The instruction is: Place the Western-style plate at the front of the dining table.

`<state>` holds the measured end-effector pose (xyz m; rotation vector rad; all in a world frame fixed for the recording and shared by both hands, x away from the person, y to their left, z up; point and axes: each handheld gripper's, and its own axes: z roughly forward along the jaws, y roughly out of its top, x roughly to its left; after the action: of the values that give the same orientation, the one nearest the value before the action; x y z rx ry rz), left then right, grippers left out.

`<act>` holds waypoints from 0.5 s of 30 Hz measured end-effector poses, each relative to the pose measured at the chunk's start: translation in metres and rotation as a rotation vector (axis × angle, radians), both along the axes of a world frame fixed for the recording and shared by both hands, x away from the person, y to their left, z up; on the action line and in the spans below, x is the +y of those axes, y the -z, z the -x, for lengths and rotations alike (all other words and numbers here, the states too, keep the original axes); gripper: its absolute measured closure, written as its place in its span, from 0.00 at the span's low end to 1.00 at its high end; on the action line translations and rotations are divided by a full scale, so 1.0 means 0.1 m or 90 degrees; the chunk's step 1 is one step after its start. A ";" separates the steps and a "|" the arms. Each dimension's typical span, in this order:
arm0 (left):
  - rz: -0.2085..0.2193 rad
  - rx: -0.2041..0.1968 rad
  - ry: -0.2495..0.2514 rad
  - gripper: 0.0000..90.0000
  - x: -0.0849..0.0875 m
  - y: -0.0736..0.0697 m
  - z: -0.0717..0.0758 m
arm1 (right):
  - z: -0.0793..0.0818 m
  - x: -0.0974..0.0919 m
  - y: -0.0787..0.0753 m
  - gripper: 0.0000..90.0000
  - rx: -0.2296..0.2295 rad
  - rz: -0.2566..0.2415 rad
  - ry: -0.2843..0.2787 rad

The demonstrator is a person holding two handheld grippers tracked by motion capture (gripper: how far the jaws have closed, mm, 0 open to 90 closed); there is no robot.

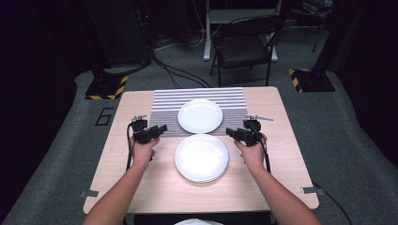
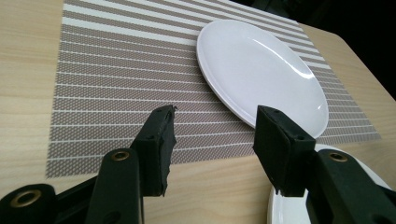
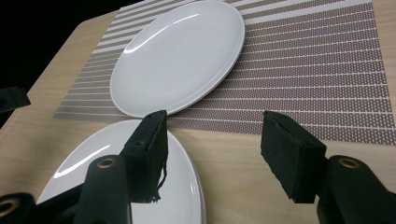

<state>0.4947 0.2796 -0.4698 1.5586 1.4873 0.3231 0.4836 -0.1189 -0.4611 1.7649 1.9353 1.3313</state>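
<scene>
Light wooden table [image 1: 141, 185] with a placemat and plates

A grey-and-white striped woven placemat [image 1: 164, 108] lies at the table's far middle. A round white plate [image 1: 200, 116] rests on the placemat; a stack of round white plates [image 1: 202, 158] sits just on the near side of the placemat, on bare wood.

Both forearms enter from the near table edge, one on each side of the near plate stack [image 1: 201, 157]. Left gripper [image 1: 161, 128] sits just left of the stack, jaws parted, nothing between them, aimed inward. Right gripper [image 1: 230, 131] sits just right of it, mirrored, jaws likewise parted and empty.
</scene>
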 end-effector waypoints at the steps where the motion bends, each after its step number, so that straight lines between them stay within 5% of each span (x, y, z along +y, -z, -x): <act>1: 0.000 0.000 0.002 0.53 0.01 0.00 0.02 | 0.03 -0.01 0.00 0.45 0.001 -0.001 -0.004; 15: -0.026 -0.021 0.025 0.52 0.12 -0.05 0.33 | 0.34 -0.08 0.02 0.44 -0.013 0.007 -0.032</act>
<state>0.4617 0.2919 -0.4651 1.6049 1.4303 0.3568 0.4492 -0.1268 -0.4629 1.7023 1.9842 1.3467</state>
